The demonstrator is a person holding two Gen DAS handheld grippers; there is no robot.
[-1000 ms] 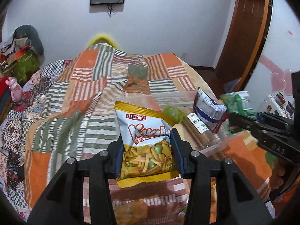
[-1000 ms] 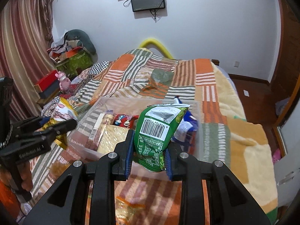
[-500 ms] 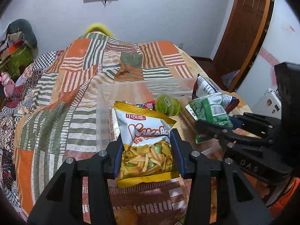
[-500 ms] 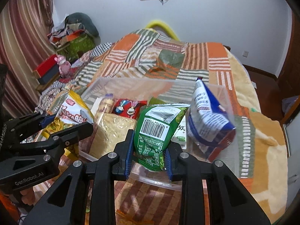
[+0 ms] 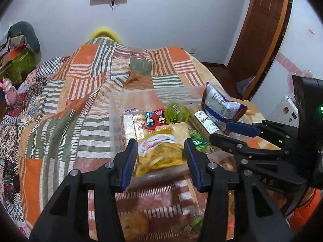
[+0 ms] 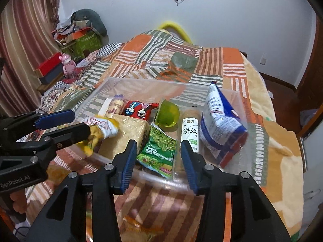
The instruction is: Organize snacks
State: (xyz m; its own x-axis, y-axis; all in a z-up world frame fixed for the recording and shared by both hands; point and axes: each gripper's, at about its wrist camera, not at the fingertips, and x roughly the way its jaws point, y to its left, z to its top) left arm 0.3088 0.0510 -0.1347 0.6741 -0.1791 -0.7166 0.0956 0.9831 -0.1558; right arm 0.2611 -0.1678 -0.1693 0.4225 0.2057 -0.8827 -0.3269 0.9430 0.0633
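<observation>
A clear plastic bin [image 5: 141,94] [image 6: 113,82] sits on the patchwork bed. My left gripper [image 5: 160,159] is open at the bin's near edge; the yellow snack bag [image 5: 159,153] [image 6: 101,129] lies loose between its fingers, in the bin. My right gripper [image 6: 157,157] is open; the green pea bag [image 6: 161,147] [image 5: 198,141] lies flat in the bin just beyond it. The bin also holds a blue-and-white bag [image 6: 222,119] [image 5: 220,104], a green jelly cup [image 6: 168,114], a biscuit tube [image 6: 189,133], a red packet [image 6: 139,110] and a pale block [image 6: 125,133].
Loose snacks lie on the bed in front of the bin [image 5: 134,223] [image 6: 141,227]. Boxes and a pink toy [image 6: 68,63] stand beside the bed on the left. A wooden door [image 5: 260,26] is at the right.
Both grippers have opened. The yellow bag and the green pea bag have dropped into the bin and lie flat there.
</observation>
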